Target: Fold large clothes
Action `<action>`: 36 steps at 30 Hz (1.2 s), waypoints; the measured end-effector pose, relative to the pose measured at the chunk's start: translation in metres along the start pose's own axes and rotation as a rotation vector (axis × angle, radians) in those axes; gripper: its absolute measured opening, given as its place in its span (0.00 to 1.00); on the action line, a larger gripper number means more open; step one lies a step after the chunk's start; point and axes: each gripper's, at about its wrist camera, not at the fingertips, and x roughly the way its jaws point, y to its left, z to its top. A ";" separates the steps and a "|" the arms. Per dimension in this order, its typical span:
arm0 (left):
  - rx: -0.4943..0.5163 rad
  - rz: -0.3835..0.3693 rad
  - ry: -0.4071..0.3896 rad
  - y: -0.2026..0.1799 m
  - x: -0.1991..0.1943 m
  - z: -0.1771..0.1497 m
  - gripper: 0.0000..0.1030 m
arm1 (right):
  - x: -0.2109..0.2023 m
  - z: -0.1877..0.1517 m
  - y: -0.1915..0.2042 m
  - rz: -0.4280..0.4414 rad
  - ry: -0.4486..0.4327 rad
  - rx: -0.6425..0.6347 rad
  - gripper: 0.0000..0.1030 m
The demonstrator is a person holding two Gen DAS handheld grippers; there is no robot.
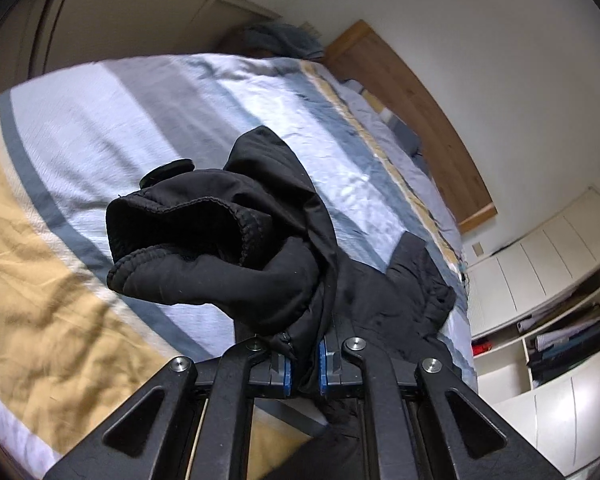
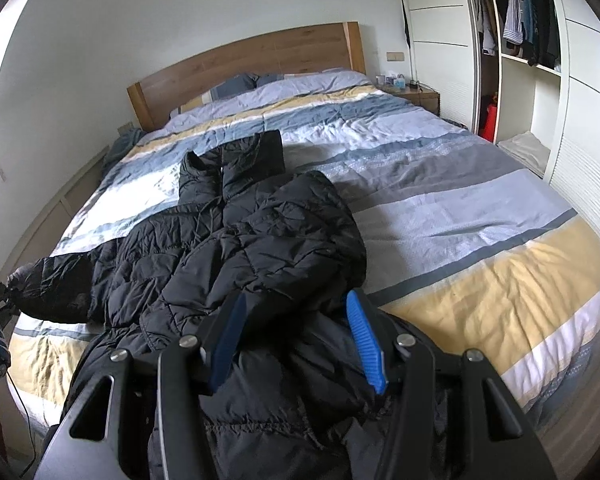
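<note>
One black puffer jacket [image 2: 236, 248] sprawls across the near half of a striped bedspread [image 2: 460, 216], collar toward the far wooden headboard [image 2: 260, 60]. Left gripper [image 1: 304, 364] — jaws clamped tight on a bunched fold, its cuff [image 1: 180, 232] dangling above the bed. Right gripper [image 2: 296, 340] — blue pads [image 2: 364, 344] parted about halfway over the hem, gripping nothing. Wardrobe [image 2: 520, 40] stands far right.
</note>
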 end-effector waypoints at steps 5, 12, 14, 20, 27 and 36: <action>0.084 -0.024 0.003 -0.060 0.000 -0.011 0.08 | -0.011 -0.005 -0.024 0.012 -0.020 0.025 0.50; 0.234 -0.055 0.032 -0.160 0.009 -0.044 0.08 | -0.026 -0.013 -0.071 0.046 -0.050 0.099 0.50; 0.278 -0.058 0.049 -0.188 0.016 -0.058 0.08 | -0.029 -0.015 -0.082 0.053 -0.057 0.116 0.50; 0.406 -0.054 0.130 -0.251 0.049 -0.121 0.08 | -0.036 -0.030 -0.117 0.060 -0.063 0.163 0.50; 0.520 -0.023 0.233 -0.295 0.096 -0.197 0.08 | -0.046 -0.042 -0.157 0.041 -0.057 0.200 0.50; 0.623 0.092 0.342 -0.287 0.145 -0.272 0.08 | -0.056 -0.053 -0.204 -0.004 -0.053 0.249 0.50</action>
